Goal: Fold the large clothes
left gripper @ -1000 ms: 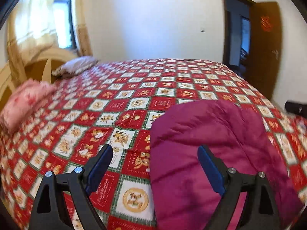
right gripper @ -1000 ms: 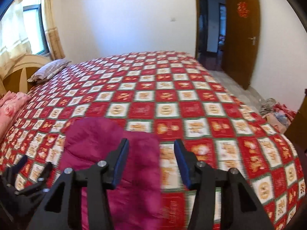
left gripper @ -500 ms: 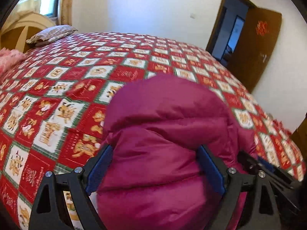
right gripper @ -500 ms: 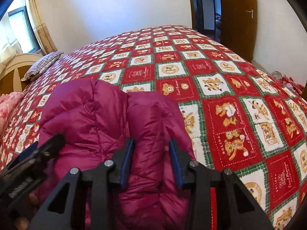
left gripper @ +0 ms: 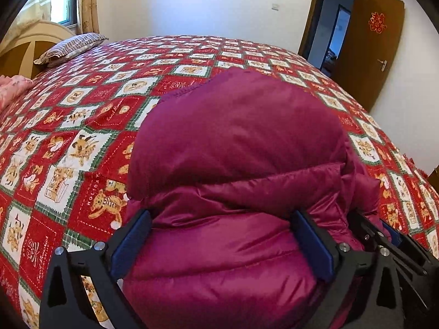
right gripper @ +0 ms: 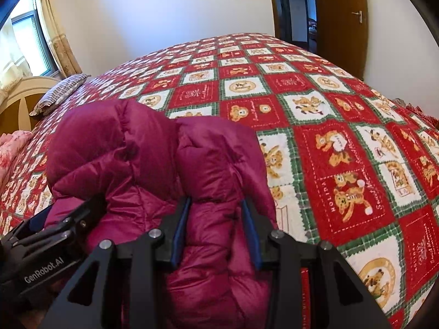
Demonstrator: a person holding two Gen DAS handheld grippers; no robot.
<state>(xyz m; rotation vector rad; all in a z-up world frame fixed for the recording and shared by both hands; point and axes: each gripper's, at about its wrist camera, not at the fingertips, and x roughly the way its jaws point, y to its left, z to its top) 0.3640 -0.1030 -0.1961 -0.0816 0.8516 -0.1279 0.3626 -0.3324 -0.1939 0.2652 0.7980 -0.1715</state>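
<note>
Magenta quilted nylon filled the near part of both wrist views: a puffy down jacket [left gripper: 241, 164] lay bundled on the red-and-white patchwork bedspread [left gripper: 68, 142], at the near edge of the bed, with its long axis running away from the person toward the far wall. Both tools sat on its near end, side by side. The left gripper [left gripper: 222, 244] straddled the wider bulk of padding, its jaws opening toward their widest, the fabric bulging between the blue pads without being clearly pinched. The right gripper [right gripper: 216, 230] stood just to the right of it, jaws narrow and closed on a raised ridge of the jacket at its right-hand edge. Neither hand was nearer; each held its own corner of the same near end. Any coming fold would likely carry that end forward along the jacket's length, though the left side appeared to be letting go first.
</note>
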